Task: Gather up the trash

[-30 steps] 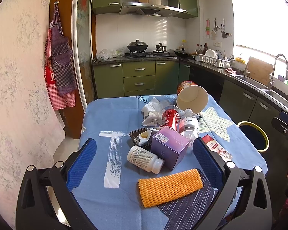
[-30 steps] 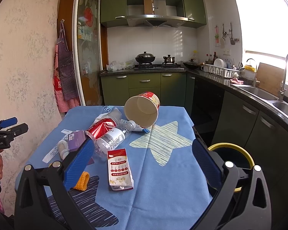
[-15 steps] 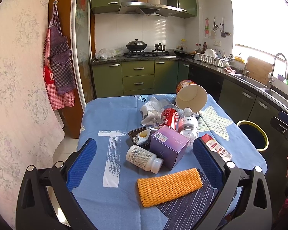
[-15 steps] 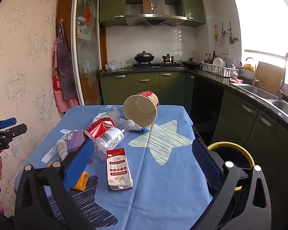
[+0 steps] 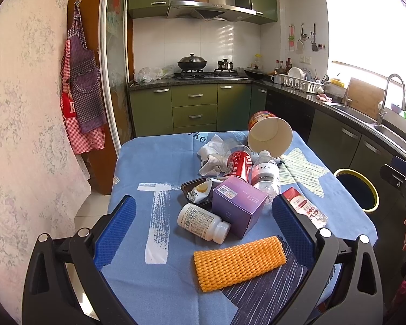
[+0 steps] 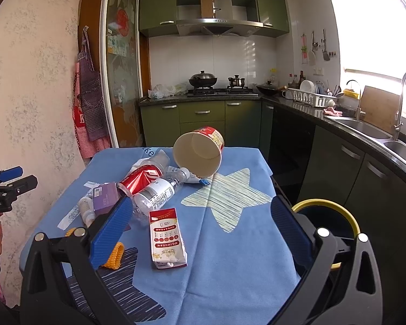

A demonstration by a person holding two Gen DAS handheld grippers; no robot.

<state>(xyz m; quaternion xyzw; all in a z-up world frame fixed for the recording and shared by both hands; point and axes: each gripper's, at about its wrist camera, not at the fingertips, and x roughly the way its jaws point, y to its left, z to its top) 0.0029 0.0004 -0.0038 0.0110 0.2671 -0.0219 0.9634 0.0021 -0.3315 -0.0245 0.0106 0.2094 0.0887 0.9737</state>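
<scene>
Two grippers are held wide apart and empty above the near edge of the table (image 5: 138, 162), so nothing has been collected yet: the step in hand is judged to be the choice of a first piece. An orange foam net (image 5: 239, 258) lies at the near edge between the spread fingers of the left gripper (image 5: 203, 230); a juice carton (image 6: 167, 238) lies before the right gripper (image 6: 200, 230). A yellow-rimmed bin (image 6: 327, 216) stands beside the table's right edge. Next, a descent and a closing on one item is called for.
</scene>
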